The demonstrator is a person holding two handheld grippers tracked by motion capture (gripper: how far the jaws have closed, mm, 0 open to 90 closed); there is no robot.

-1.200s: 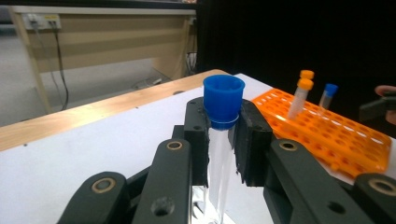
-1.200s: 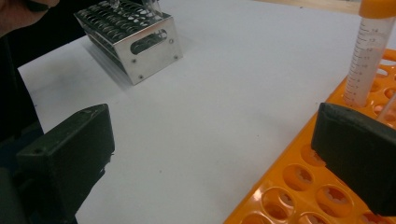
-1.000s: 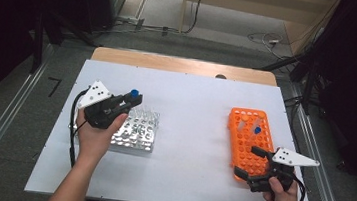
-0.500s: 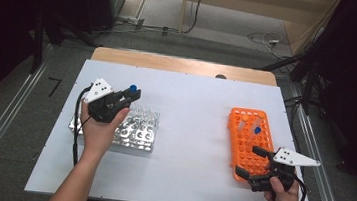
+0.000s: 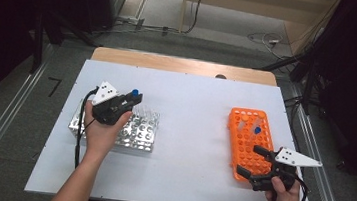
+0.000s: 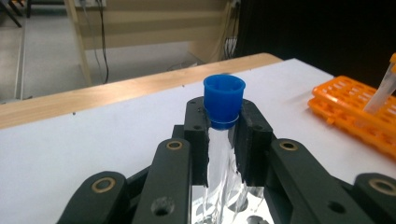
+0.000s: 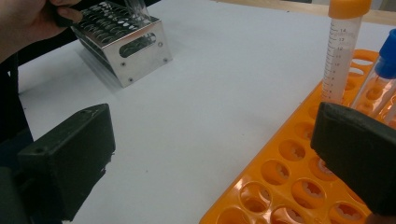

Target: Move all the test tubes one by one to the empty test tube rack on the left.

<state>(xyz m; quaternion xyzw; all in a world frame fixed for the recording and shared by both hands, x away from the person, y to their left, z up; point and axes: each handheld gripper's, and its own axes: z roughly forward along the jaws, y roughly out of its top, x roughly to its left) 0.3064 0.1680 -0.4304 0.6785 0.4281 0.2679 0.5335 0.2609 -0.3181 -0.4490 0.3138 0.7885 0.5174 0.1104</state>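
Blue-capped tube (image 6: 224,100) — clamped in left tongs (image 5: 128,100) above the metal rack (image 5: 138,135), not yet seated; right tongs (image 5: 253,162) apart by the orange rack (image 5: 243,130).

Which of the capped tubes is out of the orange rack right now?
The blue-capped tube clamped in the left gripper, over the metal rack; the others stand in the orange rack.

orange-capped tube (image 7: 340,51) | printed graduation scale | readable mark: "14" | smaller marks illegible
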